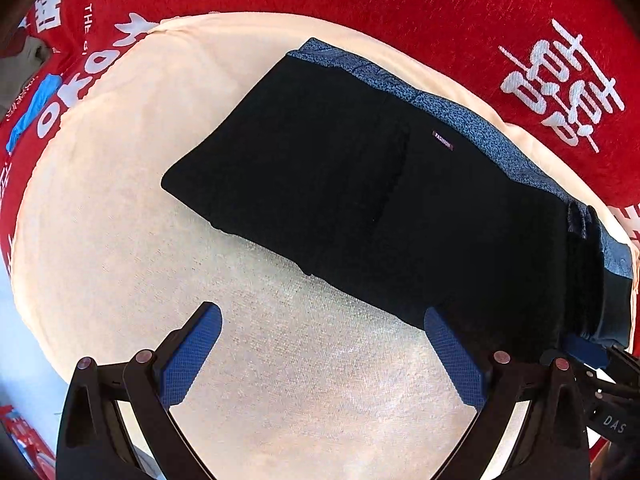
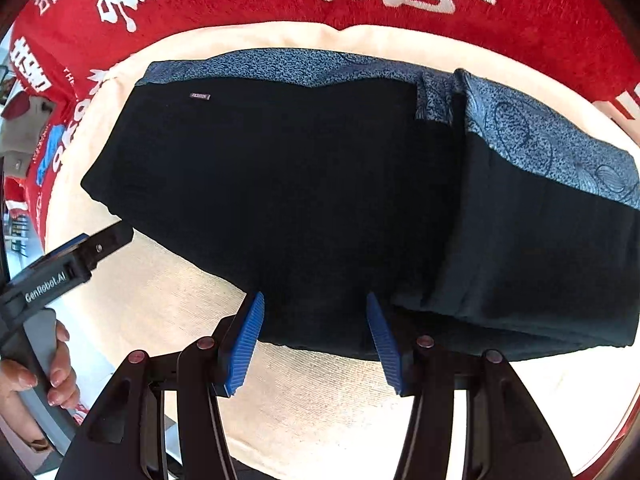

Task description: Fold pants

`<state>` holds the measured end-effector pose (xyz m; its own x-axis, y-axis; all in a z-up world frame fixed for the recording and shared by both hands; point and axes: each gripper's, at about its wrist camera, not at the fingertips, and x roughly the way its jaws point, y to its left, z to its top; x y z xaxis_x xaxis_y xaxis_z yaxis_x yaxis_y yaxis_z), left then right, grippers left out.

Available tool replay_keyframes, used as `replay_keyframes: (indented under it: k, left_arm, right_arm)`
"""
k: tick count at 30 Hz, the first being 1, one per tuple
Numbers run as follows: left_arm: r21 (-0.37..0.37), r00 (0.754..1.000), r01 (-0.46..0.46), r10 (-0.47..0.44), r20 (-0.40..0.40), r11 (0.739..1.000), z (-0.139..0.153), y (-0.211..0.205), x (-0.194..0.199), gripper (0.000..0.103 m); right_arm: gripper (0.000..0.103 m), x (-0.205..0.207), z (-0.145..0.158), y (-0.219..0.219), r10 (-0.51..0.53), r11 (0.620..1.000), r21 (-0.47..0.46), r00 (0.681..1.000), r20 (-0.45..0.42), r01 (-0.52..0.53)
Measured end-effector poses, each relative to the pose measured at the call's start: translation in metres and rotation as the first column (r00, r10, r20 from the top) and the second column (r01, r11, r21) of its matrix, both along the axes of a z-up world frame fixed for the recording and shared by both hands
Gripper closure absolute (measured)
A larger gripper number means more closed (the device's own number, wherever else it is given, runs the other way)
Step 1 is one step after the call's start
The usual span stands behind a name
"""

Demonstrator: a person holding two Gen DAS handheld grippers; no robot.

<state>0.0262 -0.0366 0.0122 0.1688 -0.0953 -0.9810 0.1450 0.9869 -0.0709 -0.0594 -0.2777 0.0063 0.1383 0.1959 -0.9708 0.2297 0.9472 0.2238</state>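
Note:
The black pants (image 1: 360, 184) with a blue patterned band lie folded on a cream towel (image 1: 280, 360). They also show in the right wrist view (image 2: 300, 184), with one part folded over at the right. My left gripper (image 1: 322, 320) is open and empty, hovering over the towel at the pants' near edge; its right finger overlaps that edge. My right gripper (image 2: 314, 312) is open, its blue fingers (image 2: 248, 340) straddling the pants' near edge. The left gripper also shows in the right wrist view (image 2: 100, 244), held by a hand.
The cream towel (image 2: 320, 420) lies on a red cloth with white characters (image 1: 440, 8). A blue item (image 1: 32, 112) lies on the red cloth at far left. Clutter shows at the left edge of the right wrist view (image 2: 24, 120).

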Motion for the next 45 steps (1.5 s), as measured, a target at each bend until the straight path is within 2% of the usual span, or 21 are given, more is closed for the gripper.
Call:
replay_keyframes:
  k: [13,15,17,19,24,25,27,29,30,32,34,36,38,40,42,43,44,45]
  left_arm:
    - [-0.027,1.000,-0.009,0.009,-0.001,1.000,0.000,-0.001,0.006,0.001]
    - [-0.061,1.000,-0.020,0.020,-0.004,0.998,0.000,0.000,0.007,0.001]
    - [-0.151,0.998,-0.055,0.054,-0.011,0.987,0.001,0.008,0.009,0.001]
    - [-0.250,0.994,-0.111,0.107,-0.027,0.962,0.001,0.022,0.013,0.001]
    - [-0.396,0.971,-0.240,0.226,-0.084,0.886,-0.017,0.057,0.023,0.001]
    - [-0.430,0.964,-0.264,0.245,-0.100,0.863,-0.022,0.063,0.025,0.001]
    - [-0.480,0.961,-0.273,0.262,-0.091,0.834,-0.024,0.070,0.026,0.001]
    - [-0.505,0.965,-0.255,0.250,-0.078,0.825,-0.023,0.068,0.030,0.001]
    - [-0.519,0.967,-0.249,0.244,-0.079,0.818,-0.024,0.065,0.034,0.001]
    - [-0.566,0.967,-0.250,0.229,-0.108,0.785,-0.024,0.055,0.043,0.001]
    - [-0.584,0.966,-0.253,0.232,-0.112,0.771,-0.021,0.040,0.049,0.001]
    - [-0.575,0.970,-0.236,0.224,-0.093,0.784,-0.021,0.032,0.052,0.001]
    - [-0.538,0.965,-0.262,0.233,-0.124,0.801,-0.033,0.028,0.057,0.001]
    - [-0.526,0.958,-0.283,0.258,-0.123,0.802,-0.030,0.025,0.058,0.001]
    - [-0.457,0.953,-0.301,0.281,-0.113,0.837,-0.024,0.024,0.058,0.015]
    - [-0.418,0.953,-0.299,0.287,-0.094,0.858,-0.022,0.023,0.058,0.033]
    - [-0.384,0.957,-0.286,0.280,-0.072,0.878,-0.019,0.023,0.057,0.058]
    - [-0.318,0.966,-0.255,0.256,-0.038,0.913,-0.016,0.021,0.056,0.068]
  right_arm:
    - [0.045,0.005,-0.004,0.009,0.022,0.999,-0.026,1.000,-0.019,-0.022]
    - [0.044,0.006,-0.005,0.010,0.021,0.999,-0.027,1.000,-0.021,-0.022]
    - [0.044,0.007,-0.006,0.012,0.021,0.999,-0.026,1.000,-0.021,-0.022]
    - [0.044,0.007,-0.007,0.012,0.020,1.000,-0.024,1.000,-0.020,-0.020]
    - [0.043,0.007,-0.010,0.012,0.018,1.000,-0.017,1.000,-0.012,-0.019]
    - [0.043,0.007,-0.010,0.013,0.020,1.000,-0.017,1.000,-0.008,-0.021]
    - [0.042,0.006,-0.011,0.014,0.023,1.000,-0.019,1.000,-0.001,-0.023]
    - [0.042,0.005,-0.012,0.014,0.027,0.999,-0.023,1.000,0.007,-0.027]
    - [0.042,0.005,-0.012,0.015,0.027,0.999,-0.024,1.000,0.009,-0.026]
    - [0.041,0.003,-0.012,0.016,0.025,0.999,-0.027,1.000,0.012,-0.025]
    - [0.041,0.004,-0.012,0.016,0.028,0.999,-0.029,1.000,0.012,-0.028]
    - [0.041,0.005,-0.012,0.015,0.031,0.999,-0.027,0.999,0.012,-0.031]
    - [0.040,0.006,-0.012,0.015,0.035,0.999,-0.025,0.999,0.010,-0.035]
    - [0.040,0.008,-0.011,0.015,0.040,0.999,-0.022,0.999,0.004,-0.040]
    - [0.040,0.009,-0.005,0.012,0.035,0.999,0.001,0.999,0.001,-0.035]
    - [0.040,0.011,0.000,0.009,0.032,0.999,0.020,0.999,0.003,-0.032]
    - [0.040,0.014,0.008,0.006,0.027,0.999,0.035,1.000,0.013,-0.028]
    - [0.040,0.018,0.016,0.004,0.025,0.999,0.040,0.999,0.025,-0.026]
